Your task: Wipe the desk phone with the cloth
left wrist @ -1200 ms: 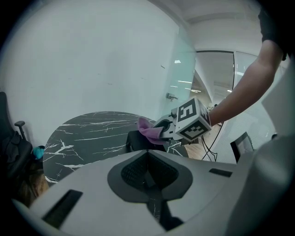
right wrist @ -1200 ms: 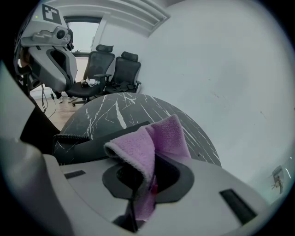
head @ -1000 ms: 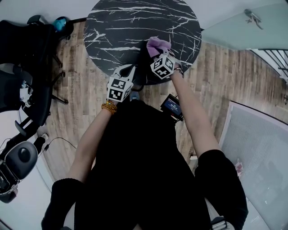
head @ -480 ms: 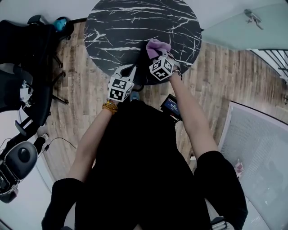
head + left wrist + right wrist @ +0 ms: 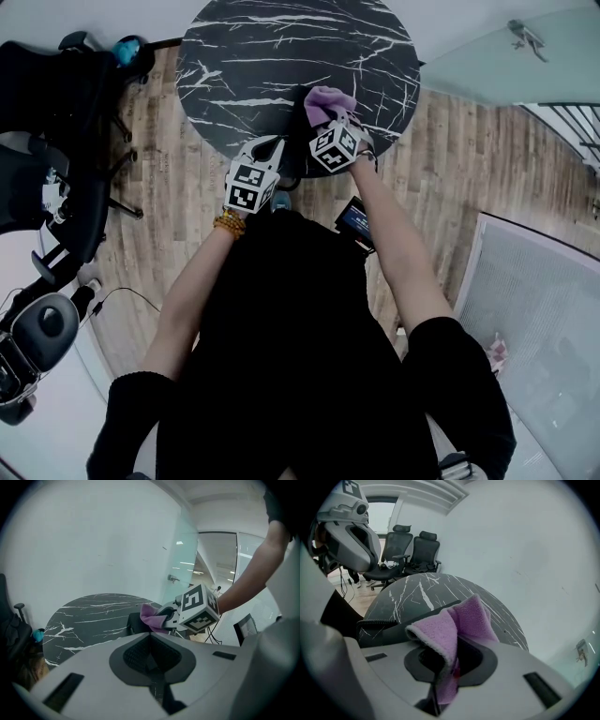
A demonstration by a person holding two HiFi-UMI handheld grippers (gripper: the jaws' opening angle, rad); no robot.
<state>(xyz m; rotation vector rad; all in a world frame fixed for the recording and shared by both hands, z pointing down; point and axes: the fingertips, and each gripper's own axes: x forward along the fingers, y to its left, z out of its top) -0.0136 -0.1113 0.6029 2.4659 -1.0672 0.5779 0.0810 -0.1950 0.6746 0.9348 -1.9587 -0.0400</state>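
Note:
A black desk phone (image 5: 292, 141) sits at the near edge of the round black marble table (image 5: 253, 56). Over the phone's right part my right gripper (image 5: 330, 117) is shut on a purple cloth (image 5: 328, 99). In the right gripper view the cloth (image 5: 457, 625) bulges out of the jaws above the phone (image 5: 408, 616) and its coiled cord (image 5: 375, 623). My left gripper (image 5: 265, 150) hovers just left of the phone, jaws together and nothing held. The left gripper view shows the phone (image 5: 136, 623), the cloth (image 5: 151, 617) and the right gripper's marker cube (image 5: 197, 609).
Black office chairs (image 5: 56, 103) stand on the wooden floor left of the table; two more chairs (image 5: 417, 550) show behind it. A small device with a blue screen (image 5: 356, 220) hangs by the person's body. A glass wall (image 5: 506, 56) and a grey panel (image 5: 534, 319) lie to the right.
The right gripper with the cloth has slid slightly left and nearer across the phone. The left gripper has barely moved.

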